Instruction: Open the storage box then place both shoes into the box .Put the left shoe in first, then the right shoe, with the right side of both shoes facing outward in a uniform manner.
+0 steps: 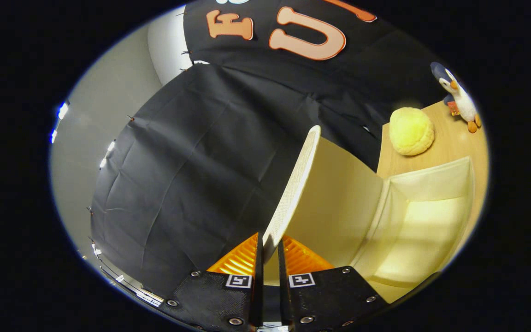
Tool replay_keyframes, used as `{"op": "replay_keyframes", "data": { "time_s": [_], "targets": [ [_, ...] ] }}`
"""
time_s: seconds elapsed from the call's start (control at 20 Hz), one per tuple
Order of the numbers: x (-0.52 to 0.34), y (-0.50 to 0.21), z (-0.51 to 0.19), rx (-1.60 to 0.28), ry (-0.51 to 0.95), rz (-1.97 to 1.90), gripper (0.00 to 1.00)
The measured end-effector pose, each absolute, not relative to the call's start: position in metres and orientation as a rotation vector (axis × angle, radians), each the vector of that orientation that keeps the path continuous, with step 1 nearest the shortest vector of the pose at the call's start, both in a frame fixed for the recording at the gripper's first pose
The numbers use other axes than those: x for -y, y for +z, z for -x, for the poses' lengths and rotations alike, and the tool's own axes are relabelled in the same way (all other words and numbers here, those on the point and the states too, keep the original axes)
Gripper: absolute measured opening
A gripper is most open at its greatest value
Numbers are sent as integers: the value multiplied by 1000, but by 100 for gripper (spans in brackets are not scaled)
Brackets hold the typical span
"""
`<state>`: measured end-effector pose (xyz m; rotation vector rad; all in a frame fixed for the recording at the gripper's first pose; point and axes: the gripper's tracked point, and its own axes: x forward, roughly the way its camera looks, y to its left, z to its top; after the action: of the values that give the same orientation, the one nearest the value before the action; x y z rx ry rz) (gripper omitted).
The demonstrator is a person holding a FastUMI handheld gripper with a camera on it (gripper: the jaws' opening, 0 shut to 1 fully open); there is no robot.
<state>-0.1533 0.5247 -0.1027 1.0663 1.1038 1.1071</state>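
On the tabletop (450,143), box (422,221) lay open, its lid (293,189) raised on edge ahead of the gripper (269,251), jaws clenched on the lid's rim, yellow cushion (410,130) and toy penguin (459,97) beyond.

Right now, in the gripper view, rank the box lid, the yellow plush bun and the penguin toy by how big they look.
1. Box lid, held at its edge by the gripper; its nearness inflates it.
2. Yellow plush bun on the wooden table.
3. Penguin toy, farther back, so its true size is unsure.
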Motion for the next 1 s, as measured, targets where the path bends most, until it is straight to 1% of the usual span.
{"op": "replay_keyframes", "data": {
  "time_s": [0.15,0.25,0.3,0.35,0.4,0.45,0.5,0.6,0.75,1.0],
  "targets": [
    [-548,-103,160,-1109,1097,-1048,15],
    [-564,-115,161,-1118,1057,-994,16],
    [-569,-124,161,-1123,1040,-960,27],
    [-574,-132,167,-1139,1030,-932,36],
    [-576,-139,173,-1151,1026,-910,53],
    [-575,-148,177,-1161,1017,-869,61],
    [-571,-157,182,-1167,1009,-819,72],
    [-557,-170,185,-1160,995,-746,76],
    [-519,-190,181,-1142,944,-692,80],
    [-427,-244,168,-1130,770,-546,85]
  ]
}}
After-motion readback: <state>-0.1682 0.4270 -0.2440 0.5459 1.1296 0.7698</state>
